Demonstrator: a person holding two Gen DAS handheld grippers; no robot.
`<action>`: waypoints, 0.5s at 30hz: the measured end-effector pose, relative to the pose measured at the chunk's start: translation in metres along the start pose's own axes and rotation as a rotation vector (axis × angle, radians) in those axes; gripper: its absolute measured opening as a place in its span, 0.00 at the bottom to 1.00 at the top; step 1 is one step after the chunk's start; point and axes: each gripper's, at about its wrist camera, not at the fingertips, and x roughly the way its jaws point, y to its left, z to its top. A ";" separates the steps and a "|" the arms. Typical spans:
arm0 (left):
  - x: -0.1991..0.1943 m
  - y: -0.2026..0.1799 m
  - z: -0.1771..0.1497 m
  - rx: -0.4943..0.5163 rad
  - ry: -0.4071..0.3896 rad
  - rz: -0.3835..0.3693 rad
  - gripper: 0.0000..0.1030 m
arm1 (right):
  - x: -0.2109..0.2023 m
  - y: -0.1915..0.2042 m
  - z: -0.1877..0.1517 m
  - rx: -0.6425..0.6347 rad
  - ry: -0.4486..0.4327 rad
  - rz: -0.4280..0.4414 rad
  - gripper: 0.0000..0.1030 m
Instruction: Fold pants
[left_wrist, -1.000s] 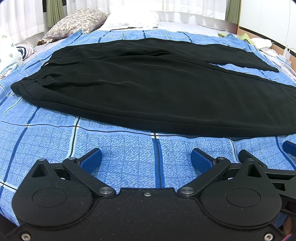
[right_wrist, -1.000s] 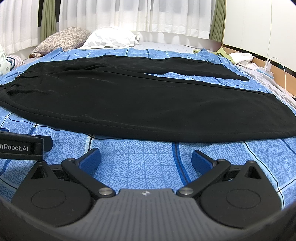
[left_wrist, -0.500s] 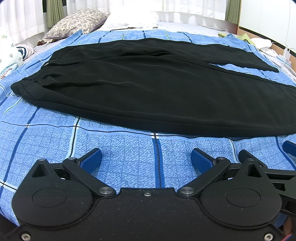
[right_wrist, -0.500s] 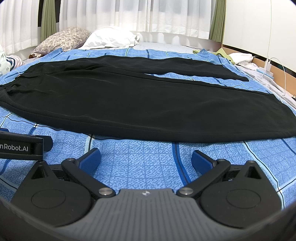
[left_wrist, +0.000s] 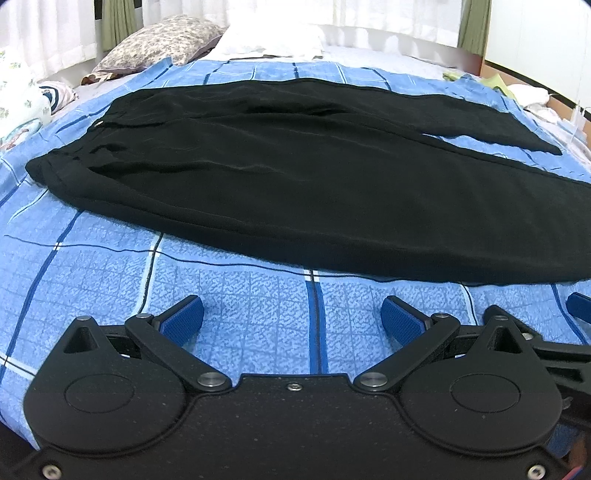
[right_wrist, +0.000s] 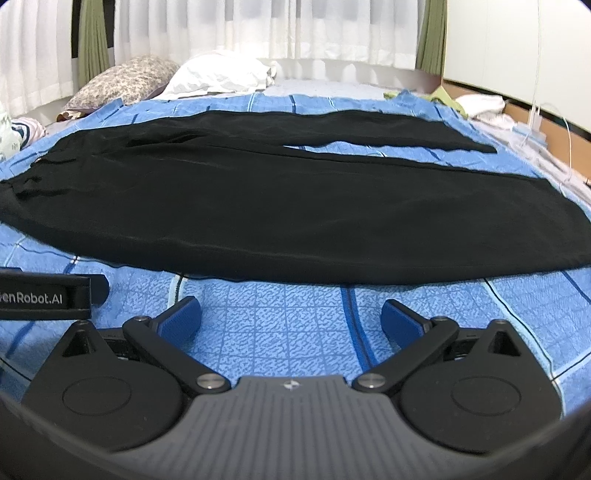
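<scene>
Black pants (left_wrist: 295, 177) lie flat across the blue checked bedspread (left_wrist: 258, 295), waistband to the left, two legs running right; the far leg (right_wrist: 369, 129) splits off from the near one. My left gripper (left_wrist: 291, 319) hovers open over bare bedspread, just short of the pants' near edge, nothing between its blue pads (left_wrist: 183, 321). My right gripper (right_wrist: 290, 317) is also open and empty, a little in front of the near leg's edge (right_wrist: 295, 273). The left gripper's body (right_wrist: 48, 295) shows at the right wrist view's left side.
A patterned pillow (right_wrist: 122, 81) and a white pillow (right_wrist: 221, 75) lie at the bed's far end under white curtains (right_wrist: 258, 29). Light clothes (right_wrist: 480, 105) and a charger cable (right_wrist: 535, 118) sit on the right side. More bedding (left_wrist: 22, 107) lies at the left.
Both views have tipped slightly, so the pants sit a touch closer and lower in frame. Neither gripper's jaw opening has changed.
</scene>
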 end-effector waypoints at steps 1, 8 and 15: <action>-0.001 0.003 0.003 0.009 0.004 -0.012 1.00 | -0.001 -0.004 0.003 0.010 0.005 0.007 1.00; -0.008 0.079 0.032 -0.198 -0.069 -0.003 0.95 | -0.010 -0.054 0.015 0.154 -0.034 0.007 0.98; 0.011 0.181 0.072 -0.388 -0.119 0.214 0.90 | -0.017 -0.049 0.026 0.071 -0.051 0.074 0.90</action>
